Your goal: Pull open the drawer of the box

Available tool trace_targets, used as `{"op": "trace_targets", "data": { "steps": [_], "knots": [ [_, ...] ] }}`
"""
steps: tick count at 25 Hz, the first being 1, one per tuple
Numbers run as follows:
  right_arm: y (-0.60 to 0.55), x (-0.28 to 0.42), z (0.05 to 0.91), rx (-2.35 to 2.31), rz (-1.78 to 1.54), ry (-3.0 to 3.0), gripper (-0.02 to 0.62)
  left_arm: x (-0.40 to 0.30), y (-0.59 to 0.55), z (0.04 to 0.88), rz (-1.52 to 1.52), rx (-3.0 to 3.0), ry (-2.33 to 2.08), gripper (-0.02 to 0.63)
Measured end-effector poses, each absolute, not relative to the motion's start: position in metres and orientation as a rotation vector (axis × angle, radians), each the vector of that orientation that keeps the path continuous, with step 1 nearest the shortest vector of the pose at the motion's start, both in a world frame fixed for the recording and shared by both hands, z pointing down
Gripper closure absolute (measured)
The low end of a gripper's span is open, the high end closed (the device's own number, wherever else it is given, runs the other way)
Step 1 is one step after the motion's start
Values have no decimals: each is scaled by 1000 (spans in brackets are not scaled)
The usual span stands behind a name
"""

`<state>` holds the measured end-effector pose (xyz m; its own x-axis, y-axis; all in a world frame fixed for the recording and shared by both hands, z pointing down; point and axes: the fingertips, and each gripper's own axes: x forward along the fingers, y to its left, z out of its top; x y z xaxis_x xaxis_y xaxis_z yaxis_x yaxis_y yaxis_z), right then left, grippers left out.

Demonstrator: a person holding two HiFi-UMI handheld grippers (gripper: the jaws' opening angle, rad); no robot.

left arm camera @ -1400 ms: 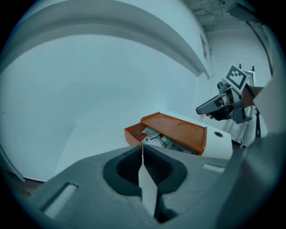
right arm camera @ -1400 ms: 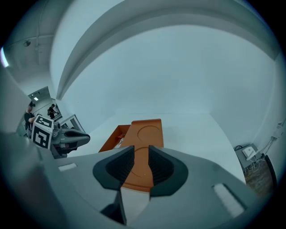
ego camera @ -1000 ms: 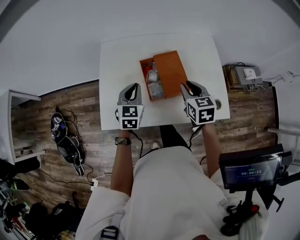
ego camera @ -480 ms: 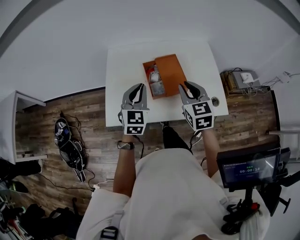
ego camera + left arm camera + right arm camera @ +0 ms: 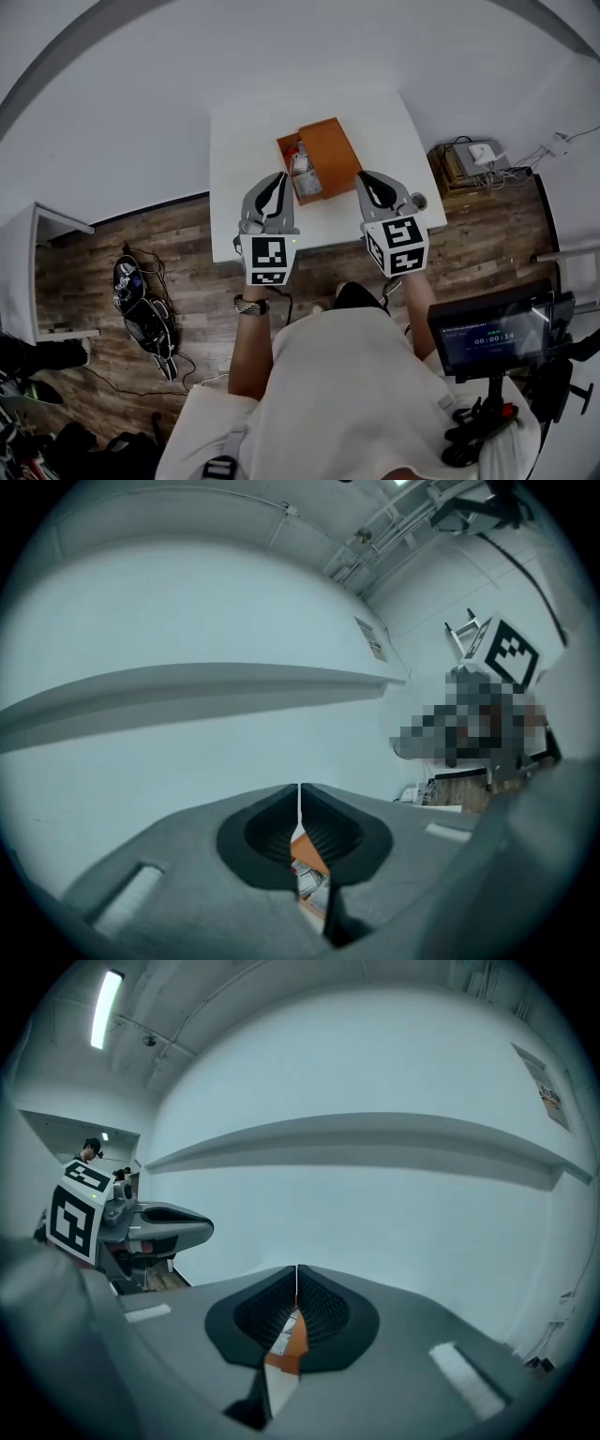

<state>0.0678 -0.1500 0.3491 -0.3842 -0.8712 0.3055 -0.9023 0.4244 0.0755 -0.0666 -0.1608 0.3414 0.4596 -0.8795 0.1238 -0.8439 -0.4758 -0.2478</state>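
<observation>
Box [image 5: 335,148] mid table [image 5: 236,141]; drawer [image 5: 302,174] already out on left side, full. Left hand-held gripper [image 5: 273,185] and right hand-held gripper [image 5: 377,186] on near side, both jaws together, empty. Right jaws just closed on nothing. Risk: stray swing bumps light box, drawer spills.

— What is the rectangular orange-brown box [image 5: 330,155] made of?
— Its top is smooth and matt. Whether it is cardboard or wood, I cannot tell. The white surface [image 5: 244,141] is smooth too, with a dull finish.
— And the floor?
— The brown plank floor [image 5: 141,234] is wood, grainy and weathered-looking.
— The left gripper [image 5: 299,803]?
— It has a grey matt plastic shell, and its jaws are lined with black ribbed pads [image 5: 262,832] that look rubbery.
— Any fabric?
— The person's white shirt [image 5: 337,394] is soft, creased cloth.
</observation>
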Motion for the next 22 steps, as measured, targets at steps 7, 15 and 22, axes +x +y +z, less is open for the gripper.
{"op": "trace_targets", "data": {
  "steps": [7,15,22],
  "knots": [
    [-121,90,302,1520,145,-2465,592,-43,-135,289,-271,-2491,1517,592],
    [-120,109,261,1543,-2,-2489,594,-28,-130,266,-173,-2439,1545,591],
    [-130,108,247,1560,-40,-2491,594,-30,-133,254,-159,-2411,1553,591]
  ]
}}
